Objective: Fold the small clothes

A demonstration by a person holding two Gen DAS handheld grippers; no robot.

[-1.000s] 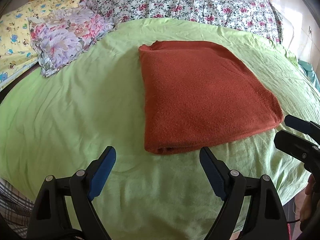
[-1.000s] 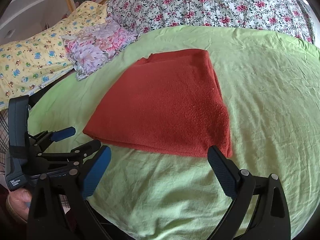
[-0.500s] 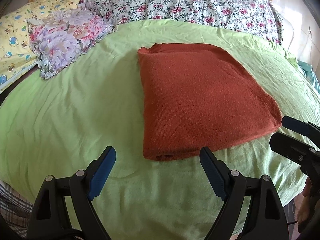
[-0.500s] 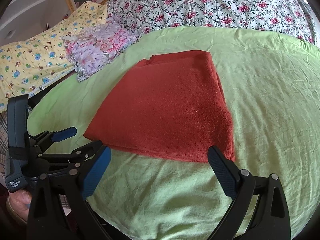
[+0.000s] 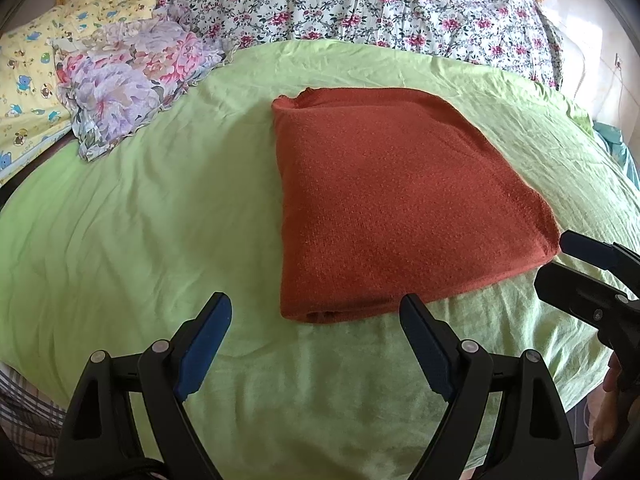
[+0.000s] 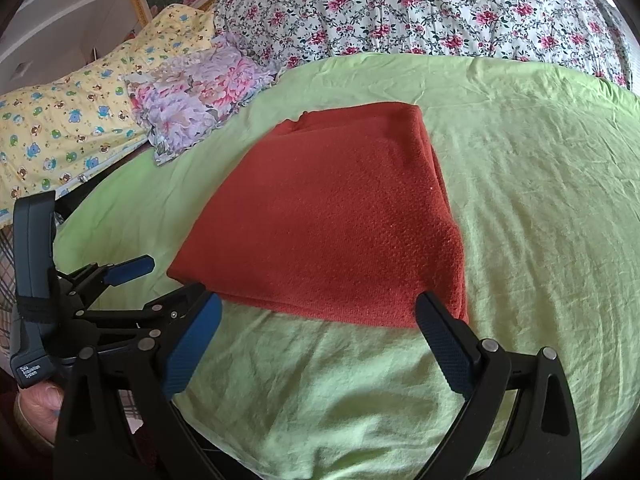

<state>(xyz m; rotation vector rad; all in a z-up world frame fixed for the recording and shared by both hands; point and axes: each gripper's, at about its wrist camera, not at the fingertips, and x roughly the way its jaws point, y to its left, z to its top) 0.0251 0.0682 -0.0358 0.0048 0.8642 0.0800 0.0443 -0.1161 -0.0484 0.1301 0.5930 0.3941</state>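
Note:
A rust-red knit cloth (image 5: 400, 200) lies folded into a flat rectangle on the green bedsheet (image 5: 160, 220); it also shows in the right wrist view (image 6: 340, 224). My left gripper (image 5: 316, 312) is open and empty, just short of the cloth's near left corner. My right gripper (image 6: 320, 312) is open and empty, with its fingertips at the cloth's near edge. Each gripper shows in the other's view, the right one at the right edge (image 5: 576, 268) and the left one at the left (image 6: 152, 284).
A floral purple-pink cloth (image 5: 128, 84) lies crumpled at the far left of the sheet. A yellow cartoon-print pillow (image 5: 28, 92) and a rose-print quilt (image 5: 360, 4) lie behind. The bed's near edge drops off below the grippers.
Both grippers have crept forward toward the cloth's near edge. The cloth has not moved. Both grippers stay open.

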